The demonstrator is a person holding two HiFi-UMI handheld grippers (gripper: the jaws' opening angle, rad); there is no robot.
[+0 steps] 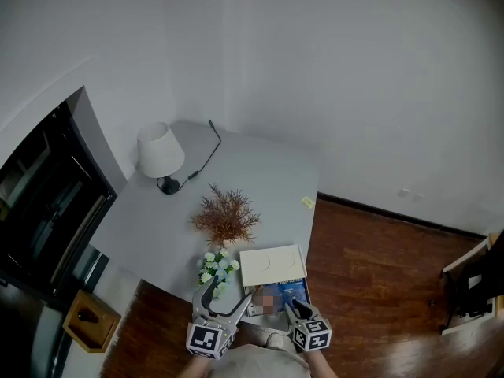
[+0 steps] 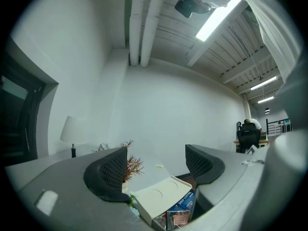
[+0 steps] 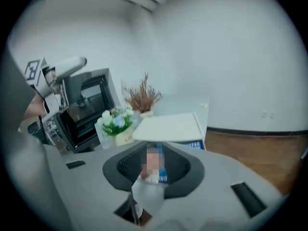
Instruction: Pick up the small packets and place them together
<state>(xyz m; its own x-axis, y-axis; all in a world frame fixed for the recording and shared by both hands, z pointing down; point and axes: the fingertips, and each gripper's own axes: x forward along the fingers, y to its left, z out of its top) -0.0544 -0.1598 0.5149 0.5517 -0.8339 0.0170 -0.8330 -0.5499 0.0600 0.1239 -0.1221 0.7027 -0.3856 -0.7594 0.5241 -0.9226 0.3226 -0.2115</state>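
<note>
**Grippers and table at the near edge.** The right gripper (image 3: pixel 154 159) was clenched on a small packet (image 3: pixel 147 190). The packet stood upright between the pads, its white lower end reaching back toward the camera. We found the left gripper (image 2: pixel 156 153) released, its jaws well apart with nothing between them.

Both grippers hung at the near side of an open box (image 1: pixel 294 291) with blue print, whose white lid (image 1: pixel 272 264) was folded back. Further packets (image 2: pixel 182 217) lay inside the box, low in the left gripper view. The box rested at the near edge of the grey table (image 1: pixel 260 172).

Just left of the lid stood a small pot of white flowers (image 1: pixel 216 266), and behind it a dried reddish-brown plant (image 1: pixel 226 215). A white-shaded lamp (image 1: pixel 160 152) stood at the table's far left, its dark cord (image 1: pixel 206 152) trailing toward the far edge. A small yellow note (image 1: pixel 308 202) lay by the table's right edge. We saw a dark wooden floor (image 1: pixel 370 274) to the right of the table.
</note>
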